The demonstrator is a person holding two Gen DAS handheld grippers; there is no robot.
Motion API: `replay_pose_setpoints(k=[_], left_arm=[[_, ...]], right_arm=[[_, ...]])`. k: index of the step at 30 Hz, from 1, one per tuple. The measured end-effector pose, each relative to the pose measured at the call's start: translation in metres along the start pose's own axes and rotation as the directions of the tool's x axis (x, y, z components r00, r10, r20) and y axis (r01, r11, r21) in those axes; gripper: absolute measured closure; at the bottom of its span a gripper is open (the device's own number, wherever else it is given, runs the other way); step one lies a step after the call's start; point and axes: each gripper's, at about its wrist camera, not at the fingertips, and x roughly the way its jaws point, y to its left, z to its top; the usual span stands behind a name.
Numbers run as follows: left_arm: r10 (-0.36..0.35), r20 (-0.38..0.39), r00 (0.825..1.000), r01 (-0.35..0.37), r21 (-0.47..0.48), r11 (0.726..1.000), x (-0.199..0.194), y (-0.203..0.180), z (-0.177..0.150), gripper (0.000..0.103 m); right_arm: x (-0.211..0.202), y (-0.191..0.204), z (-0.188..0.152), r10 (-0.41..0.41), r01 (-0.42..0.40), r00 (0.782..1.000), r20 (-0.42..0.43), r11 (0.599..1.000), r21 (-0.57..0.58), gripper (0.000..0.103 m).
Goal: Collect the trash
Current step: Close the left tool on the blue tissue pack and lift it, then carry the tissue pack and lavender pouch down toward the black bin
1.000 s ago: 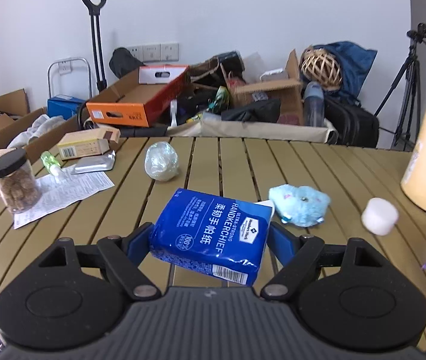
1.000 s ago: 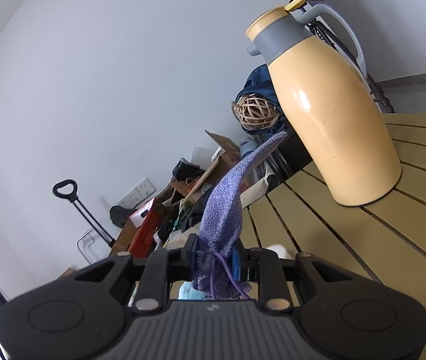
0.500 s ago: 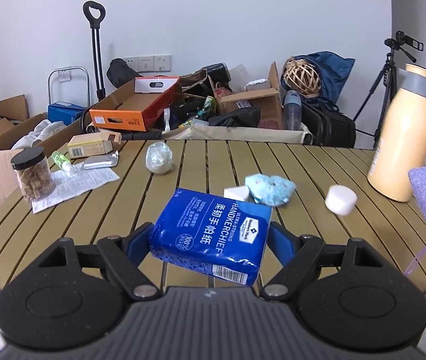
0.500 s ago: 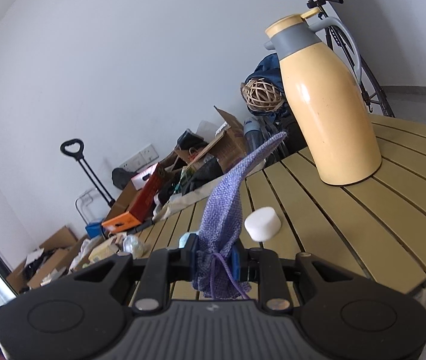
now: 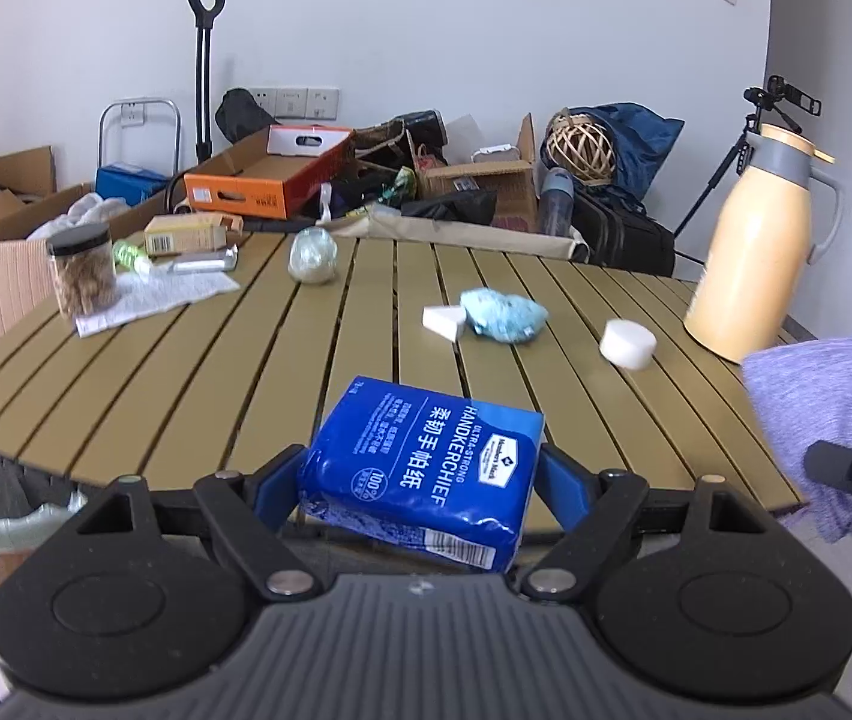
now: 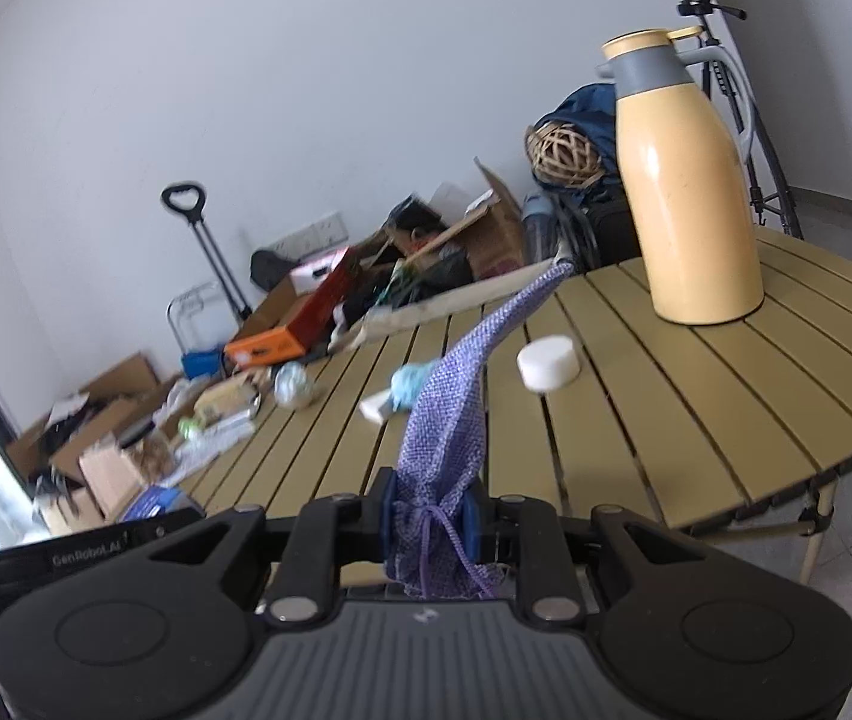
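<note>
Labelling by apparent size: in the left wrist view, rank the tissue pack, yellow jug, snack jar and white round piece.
1. Tissue pack, though nearness inflates it
2. Yellow jug
3. Snack jar
4. White round piece

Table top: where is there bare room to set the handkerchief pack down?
Bare slats lie between the paper sheet and the handkerchief pack; also between foam puck and near edge. Crowded: far-left corner around the snack jar, and center by the blue wad.
</note>
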Motion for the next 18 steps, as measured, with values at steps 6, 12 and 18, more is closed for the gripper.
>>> replay_pose_setpoints(k=[6, 12, 18], left_arm=[[-0.020, -0.032, 0.999, 0.020, 0.005, 1.000, -0.016, 0.003, -0.029, 0.021], [-0.025, -0.066, 0.998, 0.026, 0.019, 0.999, -0.028, 0.005, -0.060, 0.021], [-0.013, -0.119, 0.993, 0.018, 0.042, 0.999, -0.026, 0.006, -0.091, 0.021]], right_arm=[[-0.010, 0.014, -0.024, 0.020, -0.023, 0.998, -0.060, 0.999, -0.039, 0.082], [-0.014, 0.024, -0.052, 0.047, -0.054, 0.990, -0.135, 0.997, -0.049, 0.082], [-0.010, 0.032, -0.083, 0.045, -0.062, 0.974, -0.224, 0.996, -0.069, 0.082]])
